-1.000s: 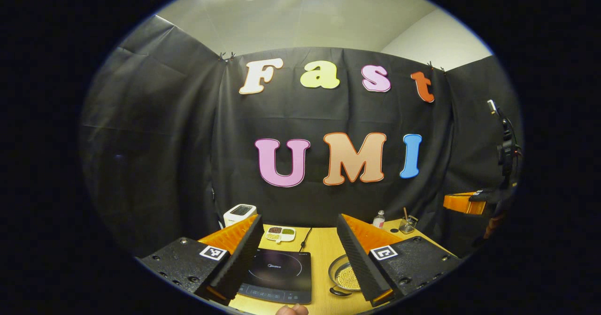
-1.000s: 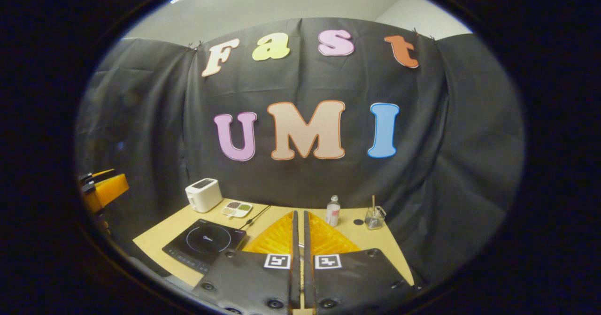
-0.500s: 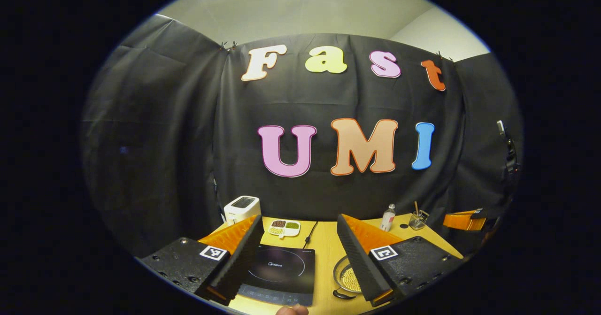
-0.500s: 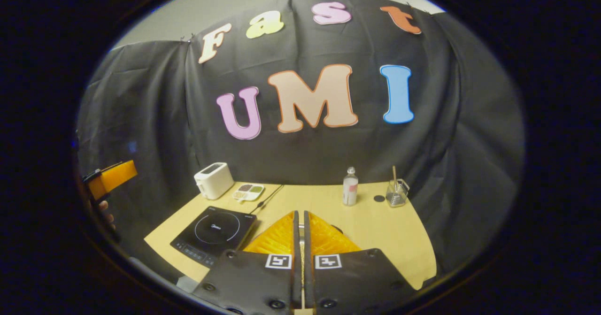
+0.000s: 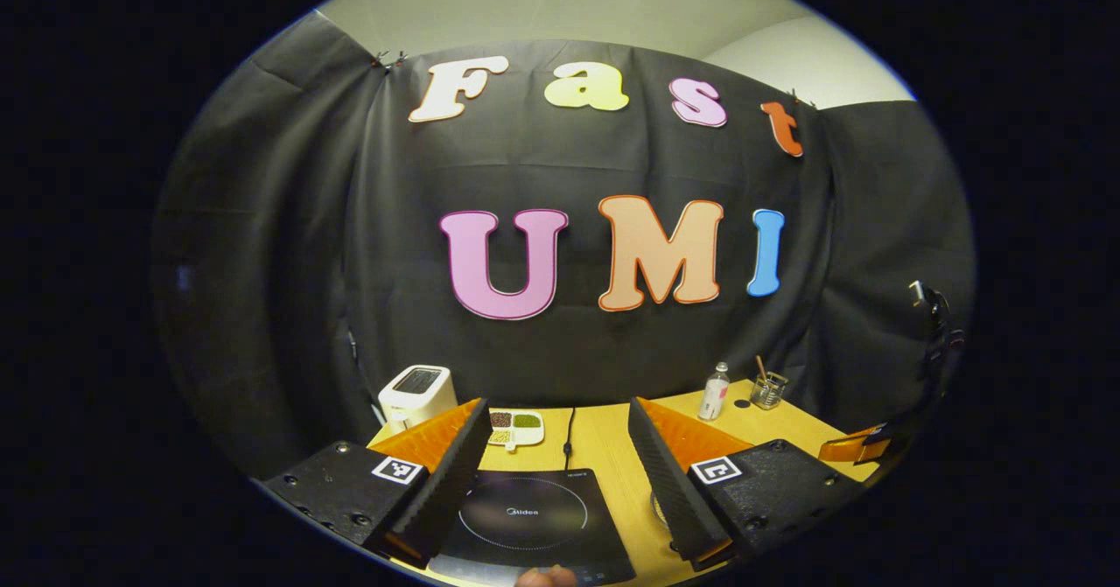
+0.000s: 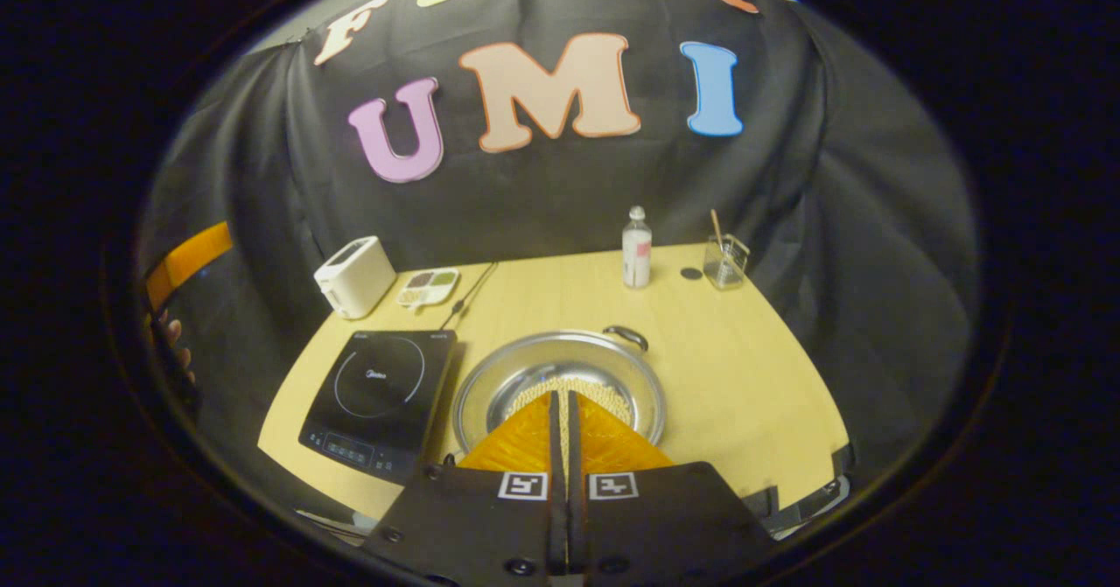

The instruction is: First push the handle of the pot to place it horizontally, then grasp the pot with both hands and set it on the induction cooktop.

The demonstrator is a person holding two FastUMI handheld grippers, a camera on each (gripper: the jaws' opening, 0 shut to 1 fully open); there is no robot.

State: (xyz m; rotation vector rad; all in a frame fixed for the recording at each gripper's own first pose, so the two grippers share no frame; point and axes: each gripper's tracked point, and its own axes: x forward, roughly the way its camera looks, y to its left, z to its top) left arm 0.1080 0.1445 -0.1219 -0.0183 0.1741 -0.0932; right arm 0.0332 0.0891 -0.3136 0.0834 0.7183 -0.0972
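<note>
A silver pot (image 6: 535, 366) holding pale beans sits on the wooden table (image 6: 744, 368), just right of the black induction cooktop (image 6: 381, 390). One dark pot handle (image 6: 626, 334) points toward the back wall. My right gripper (image 6: 560, 394) hovers over the pot's near side, shut with nothing between its fingers. My left gripper (image 5: 557, 405) is open above the cooktop (image 5: 534, 517). Only a sliver of the pot (image 5: 657, 510) shows behind its right finger. Farther off, the left gripper (image 6: 188, 255) shows at the left edge, and the right gripper (image 5: 853, 447) at the right edge.
At the back of the table stand a white toaster (image 6: 354, 276), a small divided dish (image 6: 427, 283), a plastic bottle (image 6: 636, 248) and a glass with a stick (image 6: 724, 261). The cooktop's cord (image 6: 468, 294) runs toward the wall. A hand (image 6: 175, 342) holds the left gripper.
My right gripper has tipped down and moved over the table, bringing the pot into view beneath its fingers. My left gripper has shifted left, over the cooktop.
</note>
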